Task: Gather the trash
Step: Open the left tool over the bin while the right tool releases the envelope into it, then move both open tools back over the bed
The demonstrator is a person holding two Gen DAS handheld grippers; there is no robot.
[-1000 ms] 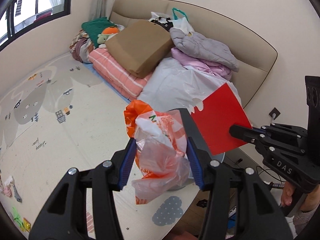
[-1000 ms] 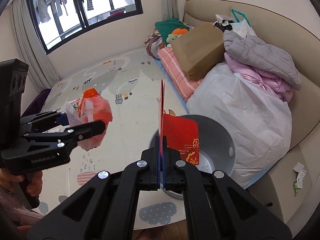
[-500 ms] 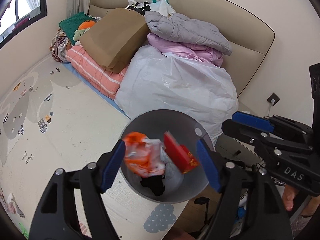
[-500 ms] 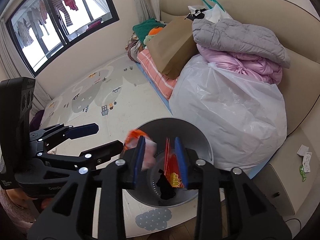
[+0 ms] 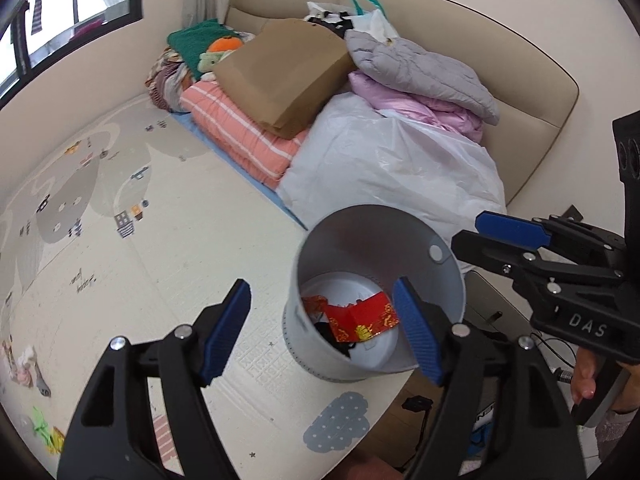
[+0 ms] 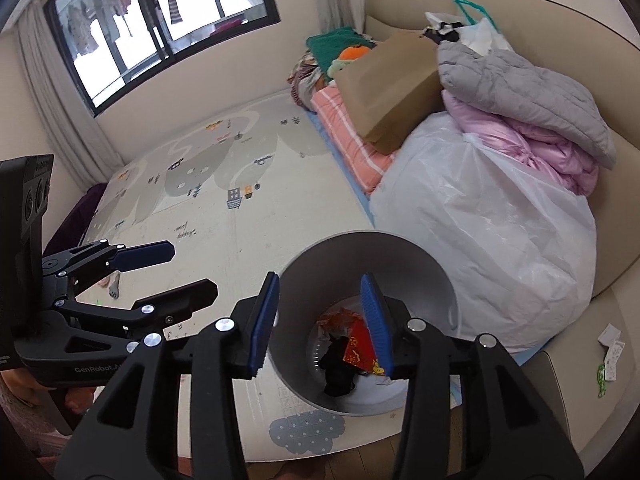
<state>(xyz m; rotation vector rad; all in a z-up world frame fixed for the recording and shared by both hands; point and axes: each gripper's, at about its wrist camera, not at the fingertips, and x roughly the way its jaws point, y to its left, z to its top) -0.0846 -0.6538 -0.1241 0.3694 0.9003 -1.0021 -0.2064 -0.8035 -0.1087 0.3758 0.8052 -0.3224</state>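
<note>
Left hand-held gripper: jaws set wide apart, nothing between the pads, poised above the near rim of the bin. Right hand-held gripper: jaws just opened, parted to a middling gap, nothing clamped, aimed down into the bin mouth, presumably to let its load drop straight in. Grey round bin: upright on the play mat, near the mat's near edge and just beside the white plastic sack; open top turned toward both tools, hence a ready drop target. Red printed paper: lying at the bottom of the bin, beside a dark scrap and crumpled orange-red wrapping, partly hidden by the bin wall. Small litter: scattered at the mat's near left edge, well apart from the bin, apparently not yet collected. Brown paper bag, grey quilted coat: stacked along the sofa, likely stored rather than trash.
</note>
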